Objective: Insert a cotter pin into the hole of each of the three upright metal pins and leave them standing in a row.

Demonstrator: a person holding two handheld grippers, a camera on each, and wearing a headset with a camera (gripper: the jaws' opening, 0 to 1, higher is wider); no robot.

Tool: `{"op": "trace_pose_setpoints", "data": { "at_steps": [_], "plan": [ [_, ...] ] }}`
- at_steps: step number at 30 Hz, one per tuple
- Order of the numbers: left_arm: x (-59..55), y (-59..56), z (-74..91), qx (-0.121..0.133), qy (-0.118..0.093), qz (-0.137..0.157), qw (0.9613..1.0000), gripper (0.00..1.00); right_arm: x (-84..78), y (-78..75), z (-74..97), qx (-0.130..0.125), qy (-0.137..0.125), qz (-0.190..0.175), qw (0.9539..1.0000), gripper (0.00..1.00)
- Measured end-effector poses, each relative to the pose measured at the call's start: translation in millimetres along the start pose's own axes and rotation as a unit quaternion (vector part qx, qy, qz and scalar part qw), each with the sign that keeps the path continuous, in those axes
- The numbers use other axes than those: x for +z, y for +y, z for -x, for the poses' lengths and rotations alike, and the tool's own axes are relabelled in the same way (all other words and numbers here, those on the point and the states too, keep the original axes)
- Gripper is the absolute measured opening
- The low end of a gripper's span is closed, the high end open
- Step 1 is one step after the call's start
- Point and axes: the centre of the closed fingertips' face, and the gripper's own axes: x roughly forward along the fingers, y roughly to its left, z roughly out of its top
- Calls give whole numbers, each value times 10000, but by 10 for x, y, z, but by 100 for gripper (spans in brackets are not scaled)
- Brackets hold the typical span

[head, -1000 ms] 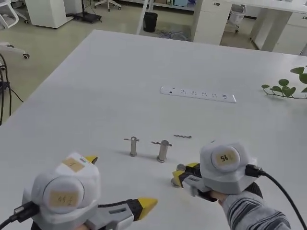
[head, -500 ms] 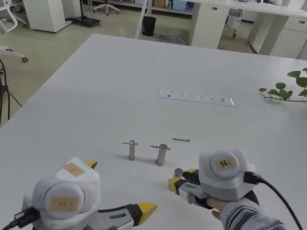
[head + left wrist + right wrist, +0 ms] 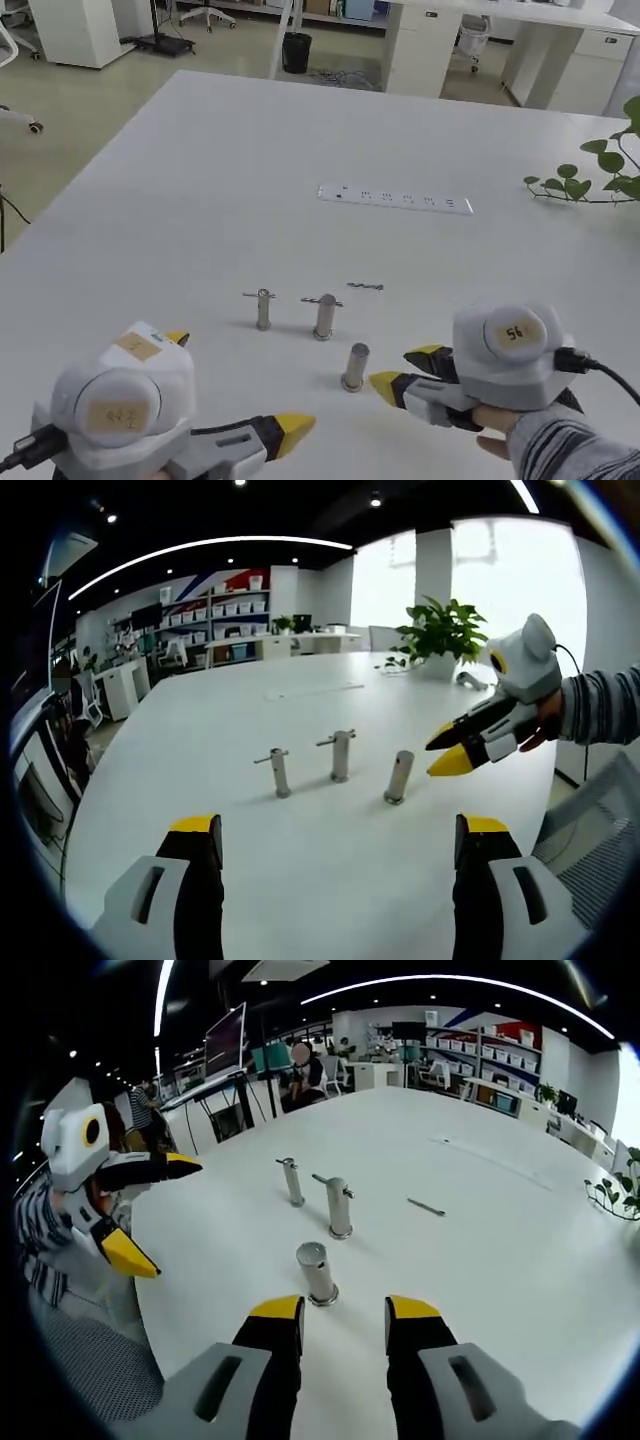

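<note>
Three metal pins (image 3: 341, 757) upright — left tongs (image 3: 340, 826) spread wide, empty.

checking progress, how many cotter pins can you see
3. One thin silver cotter pin crosses the left short grey metal pin, one crosses the middle pin, and one lies loose on the white table behind them. The nearest pin has none.

I get bright, even light on the white desk (image 3: 200, 170); the bare metal pin (image 3: 354, 366) throws only a faint, soft shadow. The window (image 3: 490, 570) blows out white. The 2 fisheye views bend hard at their edges.
</note>
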Motion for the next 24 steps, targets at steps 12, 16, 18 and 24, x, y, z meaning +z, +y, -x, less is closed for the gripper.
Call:
{"op": "trace_pose_setpoints", "data": {
  "at_steps": [12,16,18,24],
  "plan": [
    [-4,24,-44,-80,132,-79,9998,97,42,-337,-42,328,329,426,9980,30],
    [35,58,-56,-87,102,-84,9999,97,124,-406,-91,592,525,704,9944,30],
    [49,69,-65,-82,92,-95,9999,97,175,-433,-113,616,572,810,9932,30],
    [42,110,-99,-85,130,-106,9998,97,264,-486,-221,757,900,1369,9836,31]
  ]
}}
